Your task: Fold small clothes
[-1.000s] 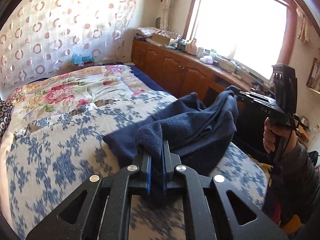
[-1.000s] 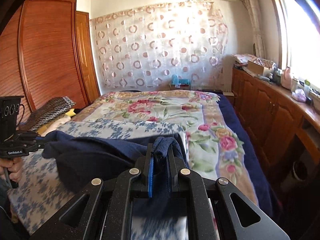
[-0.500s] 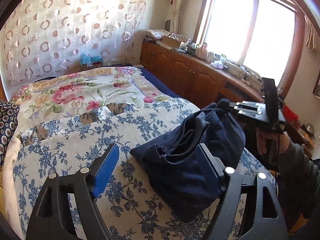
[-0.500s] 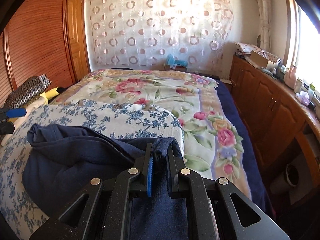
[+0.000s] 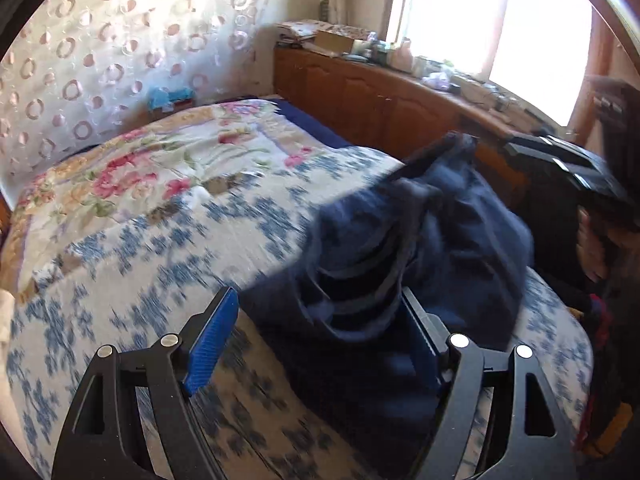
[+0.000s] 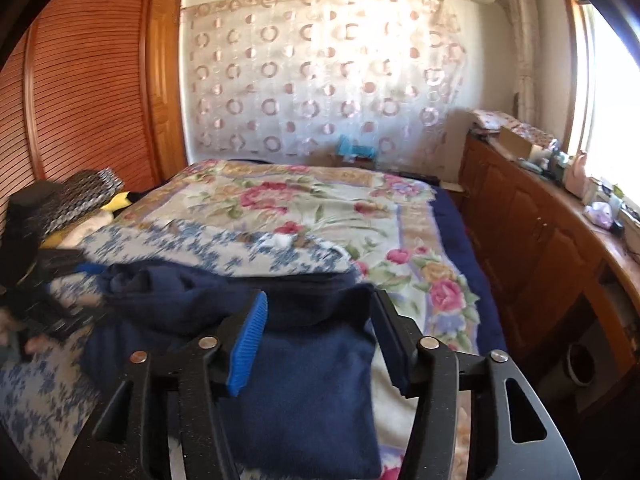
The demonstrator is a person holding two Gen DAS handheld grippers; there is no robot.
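Both pairs of fingers stand apart and grip nothing: the left gripper (image 5: pixel 318 332) has its blue-padded fingers (image 5: pixel 210 340) spread wide around the near edge of the dark navy knitted garment (image 5: pixel 420 240), and the right gripper (image 6: pixel 320 340) hangs open over the same garment (image 6: pixel 304 384) from the other side, one blue pad (image 6: pixel 248 344) just above the cloth.

That garment lies in a loose, bunched heap on the blue-and-white floral sheet (image 5: pixel 140 272), near the edge of the bed closest to the person, with ridges and a hump toward the middle rather than flat layers. In the right wrist view the part nearest the camera lies fairly flat, while the far part is rumpled. Motion blur hides the finer creases, so I cannot tell which edge is a hem or a sleeve.

By my judgement the step in hand is a regrip after a fold, and doing it well means choosing two matching corners, not a handful of the heap. Each gripper should close on a single layer at an outer edge, then draw the cloth taut between them before it is laid over.

Beyond the sheet lies the cream quilt with pink roses (image 6: pixel 320 200), and a long wooden cabinet (image 6: pixel 540 240) runs under the bright window (image 5: pixel 492 20).
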